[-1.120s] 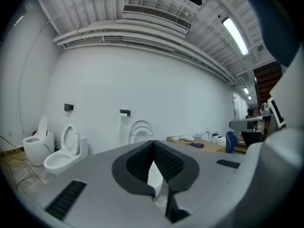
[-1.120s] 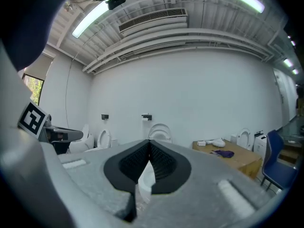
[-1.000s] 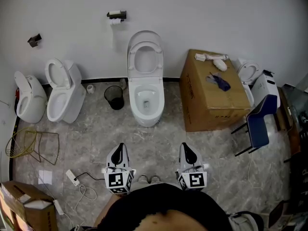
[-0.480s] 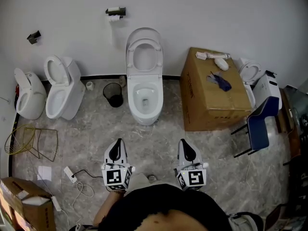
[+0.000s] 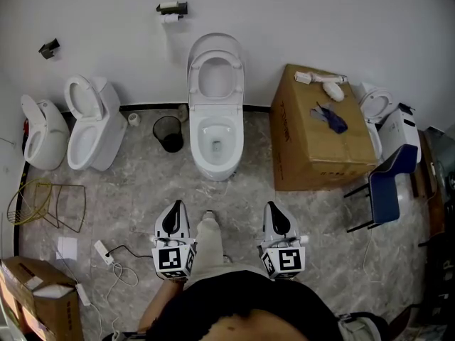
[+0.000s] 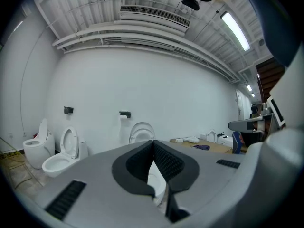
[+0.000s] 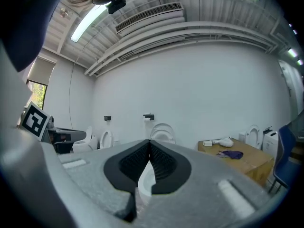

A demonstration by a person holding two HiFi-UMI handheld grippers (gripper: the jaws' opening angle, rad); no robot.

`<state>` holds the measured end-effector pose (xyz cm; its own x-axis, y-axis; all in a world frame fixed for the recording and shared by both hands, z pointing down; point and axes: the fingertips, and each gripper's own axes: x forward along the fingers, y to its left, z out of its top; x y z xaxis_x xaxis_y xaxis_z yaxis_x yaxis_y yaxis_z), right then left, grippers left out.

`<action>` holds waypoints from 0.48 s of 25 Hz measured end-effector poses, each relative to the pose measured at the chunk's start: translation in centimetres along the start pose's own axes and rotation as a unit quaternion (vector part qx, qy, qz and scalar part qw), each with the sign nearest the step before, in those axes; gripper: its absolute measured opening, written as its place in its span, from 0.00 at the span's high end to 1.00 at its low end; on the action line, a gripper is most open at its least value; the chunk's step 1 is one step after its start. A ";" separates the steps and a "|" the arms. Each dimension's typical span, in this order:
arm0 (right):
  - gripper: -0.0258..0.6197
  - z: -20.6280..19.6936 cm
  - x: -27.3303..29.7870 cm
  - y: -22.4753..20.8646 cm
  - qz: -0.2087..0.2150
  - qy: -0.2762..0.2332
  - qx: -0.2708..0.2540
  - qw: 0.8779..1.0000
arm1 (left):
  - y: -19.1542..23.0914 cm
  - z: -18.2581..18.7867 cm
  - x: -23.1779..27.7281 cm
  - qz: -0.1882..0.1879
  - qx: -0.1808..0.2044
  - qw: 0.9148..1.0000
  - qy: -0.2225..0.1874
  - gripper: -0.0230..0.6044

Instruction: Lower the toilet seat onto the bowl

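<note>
A white toilet stands against the far wall, its seat and lid raised upright against the wall above the open bowl. The same raised seat shows beyond the jaws in the left gripper view, and the raised seat shows beyond the jaws in the right gripper view. My left gripper and right gripper are held low in front of me, well short of the toilet, both shut with nothing between the jaws. A foot shows between them.
A cardboard box with small items on top stands right of the toilet. A black bin sits to its left, then two more toilets. A blue chair, a wire rack and a power strip lie around.
I have stepped toward the toilet: it sits slightly nearer and a foot has come forward between the grippers. Both grippers stay shut and low.
</note>
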<state>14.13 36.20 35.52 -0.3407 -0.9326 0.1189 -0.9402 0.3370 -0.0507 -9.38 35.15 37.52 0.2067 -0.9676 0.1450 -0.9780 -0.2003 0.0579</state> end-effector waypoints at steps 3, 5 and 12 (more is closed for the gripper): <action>0.95 -0.7 1.4 -0.5 -0.002 0.008 -0.006 1.000 | 0.9 -0.1 1.4 0.004 0.004 1.000 -0.006 0.96; 0.95 -0.3 2.9 -0.7 -0.002 -0.007 -0.007 1.000 | 1.6 0.0 2.7 0.005 0.007 1.000 -0.009 0.96; 0.95 0.4 9.6 -2.2 -0.006 0.000 -0.014 1.000 | 3.6 1.2 9.3 -0.009 0.007 1.000 -0.001 0.96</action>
<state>12.90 26.47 36.33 -0.3299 -0.9363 0.1201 -0.9438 0.3299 -0.0209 -11.03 25.20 37.88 0.2248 -0.9641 0.1416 -0.9743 -0.2203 0.0470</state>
